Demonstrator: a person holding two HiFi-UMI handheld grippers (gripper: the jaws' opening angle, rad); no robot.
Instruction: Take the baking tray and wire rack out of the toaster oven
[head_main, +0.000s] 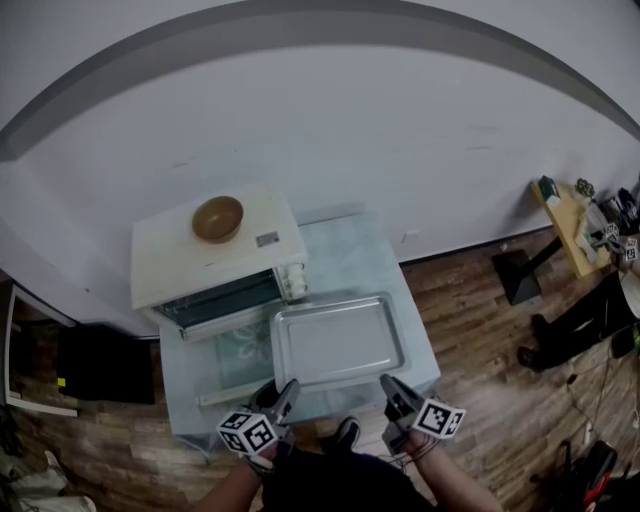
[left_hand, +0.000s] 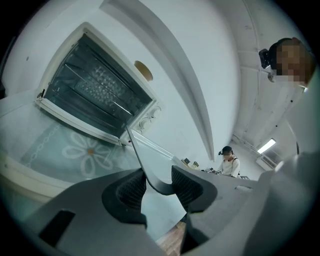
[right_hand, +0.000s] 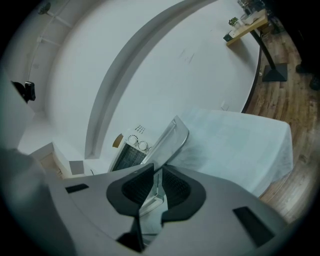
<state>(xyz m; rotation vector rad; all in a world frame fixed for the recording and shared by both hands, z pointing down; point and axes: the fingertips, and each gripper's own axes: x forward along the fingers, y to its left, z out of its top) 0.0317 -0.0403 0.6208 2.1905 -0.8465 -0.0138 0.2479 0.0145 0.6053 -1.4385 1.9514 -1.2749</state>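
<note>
Both grippers hold a silver baking tray (head_main: 340, 343) by its near edge, in front of the cream toaster oven (head_main: 215, 255). My left gripper (head_main: 288, 388) is shut on the tray's near left corner, and its rim (left_hand: 145, 170) runs between the pads. The right gripper (head_main: 392, 385) is shut on the near right rim, with the metal edge (right_hand: 172, 135) pinched between its pads. The oven's glass door (head_main: 232, 368) hangs open. Thin wire bars (left_hand: 107, 100) show inside the dark cavity (left_hand: 95, 85).
A wooden bowl (head_main: 218, 218) sits on the oven's top. The oven stands on a table with a pale cloth (head_main: 400, 270) against a white wall. A black box (head_main: 100, 365) stands at the left, and at the right a small wooden stand (head_main: 565, 225) and a person's legs (head_main: 575, 325).
</note>
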